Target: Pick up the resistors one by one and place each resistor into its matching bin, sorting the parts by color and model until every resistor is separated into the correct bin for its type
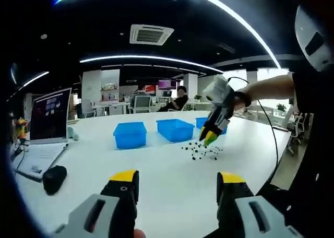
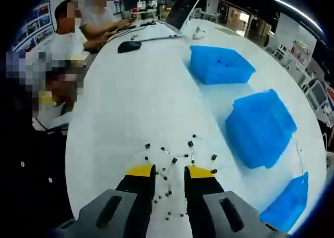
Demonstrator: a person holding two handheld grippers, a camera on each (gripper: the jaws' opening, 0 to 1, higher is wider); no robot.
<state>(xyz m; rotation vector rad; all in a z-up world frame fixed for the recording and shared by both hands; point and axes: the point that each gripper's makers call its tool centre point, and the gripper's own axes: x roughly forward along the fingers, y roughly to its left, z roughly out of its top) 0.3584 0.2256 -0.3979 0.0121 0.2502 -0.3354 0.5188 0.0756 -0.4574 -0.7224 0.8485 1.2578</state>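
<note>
1. Looking along the left gripper [image 1: 177,183] in the left gripper view, its two yellow-tipped jaws stand wide apart with nothing between them, held above the white table [image 1: 156,170]. Across the table, the right gripper [image 1: 210,136] points down at a scatter of small dark resistors [image 1: 201,152], its tips just above them; I cannot tell from this view how far its jaws are parted. Behind the scatter stand three blue bins [image 1: 130,134] in a row. A laptop [image 1: 47,123] sits open at the left with a black mouse [image 1: 54,178] near it.

2. In the right gripper view, the right gripper [image 2: 169,171] hangs over the resistors [image 2: 175,159], its jaws parted by a narrow gap. Loose resistors lie around and between the tips, none clearly gripped. The blue bins [image 2: 259,127] lie to the right, the nearest one beside the scatter; a few dark specks lie inside the farthest bin. People [image 2: 62,45] sit at the table's far edge.
</note>
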